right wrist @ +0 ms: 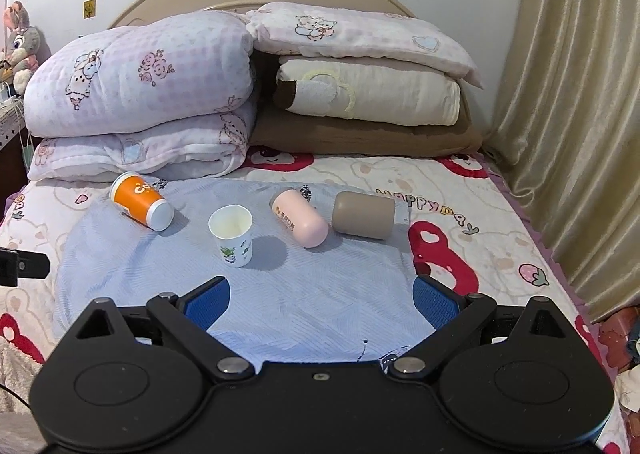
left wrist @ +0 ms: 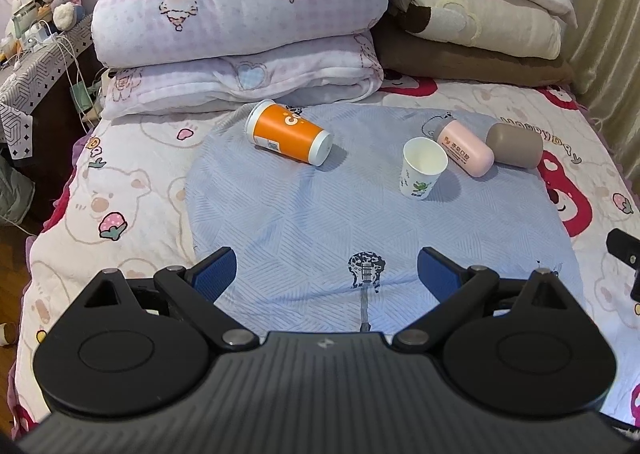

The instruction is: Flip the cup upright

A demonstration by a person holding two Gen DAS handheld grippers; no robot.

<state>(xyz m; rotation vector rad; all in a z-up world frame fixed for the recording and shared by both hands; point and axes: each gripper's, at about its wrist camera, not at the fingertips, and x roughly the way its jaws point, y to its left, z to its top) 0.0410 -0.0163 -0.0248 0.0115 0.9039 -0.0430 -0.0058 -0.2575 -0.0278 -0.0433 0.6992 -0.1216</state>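
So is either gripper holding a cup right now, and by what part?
Nothing is held. The left gripper and right gripper are both open over the blue cloth, well short of the cups.

In the left wrist view a black piece of the right tool [left wrist: 624, 250] is cut off by the frame edge at 3 o'clock, so how its jaws stand cannot be read there; likewise only a black stub of the left tool [right wrist: 20, 266] enters the right wrist view at 9 o'clock. The lettering on the orange cup [left wrist: 288, 131] curves out of sight around its side, and the print on the pink cup [left wrist: 466, 147] is too small to read.
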